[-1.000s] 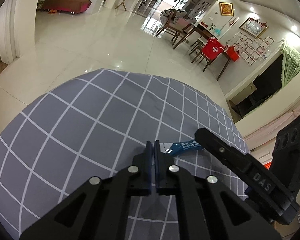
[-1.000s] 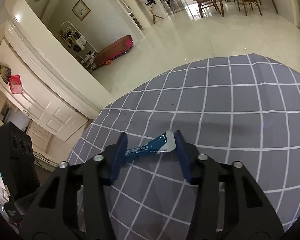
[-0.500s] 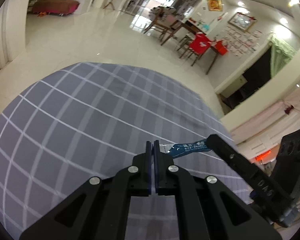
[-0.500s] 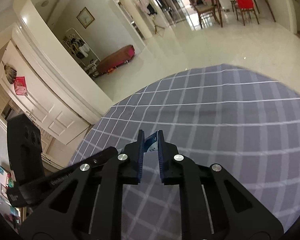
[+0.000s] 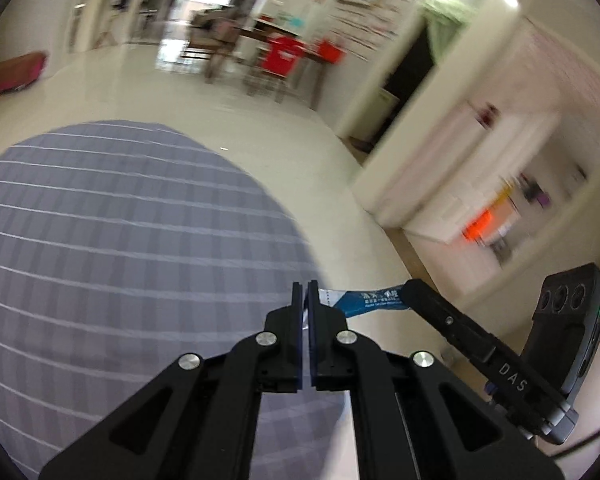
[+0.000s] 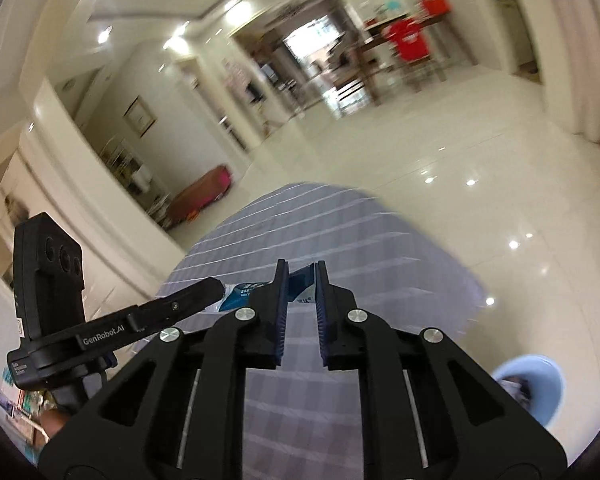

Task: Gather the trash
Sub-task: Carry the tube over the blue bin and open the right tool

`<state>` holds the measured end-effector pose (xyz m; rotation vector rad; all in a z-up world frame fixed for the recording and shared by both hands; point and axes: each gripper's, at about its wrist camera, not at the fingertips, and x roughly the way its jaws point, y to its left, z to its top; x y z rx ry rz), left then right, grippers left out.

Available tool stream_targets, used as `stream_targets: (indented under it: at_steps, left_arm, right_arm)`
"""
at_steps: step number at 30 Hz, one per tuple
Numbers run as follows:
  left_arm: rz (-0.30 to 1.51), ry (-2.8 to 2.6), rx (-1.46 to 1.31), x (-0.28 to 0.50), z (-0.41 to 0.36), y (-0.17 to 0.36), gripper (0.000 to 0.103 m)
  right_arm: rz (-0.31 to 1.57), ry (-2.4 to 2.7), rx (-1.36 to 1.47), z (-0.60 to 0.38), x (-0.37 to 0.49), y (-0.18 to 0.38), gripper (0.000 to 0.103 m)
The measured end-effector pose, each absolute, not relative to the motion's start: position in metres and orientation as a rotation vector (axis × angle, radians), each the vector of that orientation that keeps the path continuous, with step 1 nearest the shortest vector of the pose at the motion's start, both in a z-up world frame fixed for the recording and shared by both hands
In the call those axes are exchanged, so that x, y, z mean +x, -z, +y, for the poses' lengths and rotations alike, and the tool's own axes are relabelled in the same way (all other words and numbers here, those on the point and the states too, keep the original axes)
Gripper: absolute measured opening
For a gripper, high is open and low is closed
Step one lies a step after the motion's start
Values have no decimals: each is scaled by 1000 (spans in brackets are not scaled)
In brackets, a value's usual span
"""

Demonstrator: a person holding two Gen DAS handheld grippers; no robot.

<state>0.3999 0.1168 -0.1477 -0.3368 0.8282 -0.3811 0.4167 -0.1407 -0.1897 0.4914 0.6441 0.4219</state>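
**Risk of dropping the wrapper during transfer**

The blue-and-white plastic sachet wrapper (image 5: 366,301) is held in the air at the edge of the grey grid-patterned tablecloth (image 5: 120,248), spanning both tools. The left gripper (image 5: 305,292) has its jaws pressed together on one end of the wrapper. The right gripper (image 6: 301,276) has its jaws narrowed on the other end, although a gap shows between the pads lower down; the hold there appears light.

Probable faults:
- Opposed pulling by the two grippers tears the thin film or strips it from the weaker hold.
- Fast motion, indicated by blur in both views, lets the wrapper slip out.
- Early release drops it onto the glossy white tiled floor (image 6: 480,200) short of the pale blue round bin (image 6: 540,384), which lies low at the right.
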Motion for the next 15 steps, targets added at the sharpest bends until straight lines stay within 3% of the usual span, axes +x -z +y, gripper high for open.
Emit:
stream_targets:
  at_steps: [5, 15]
  left_arm:
    - [886, 505, -246, 372, 11, 169, 2]
    - [1041, 586, -155, 362, -81, 252, 2]
  right_arm:
    - [627, -296, 536, -232, 364, 215, 13]
    - [707, -160, 612, -324, 320, 300, 16]
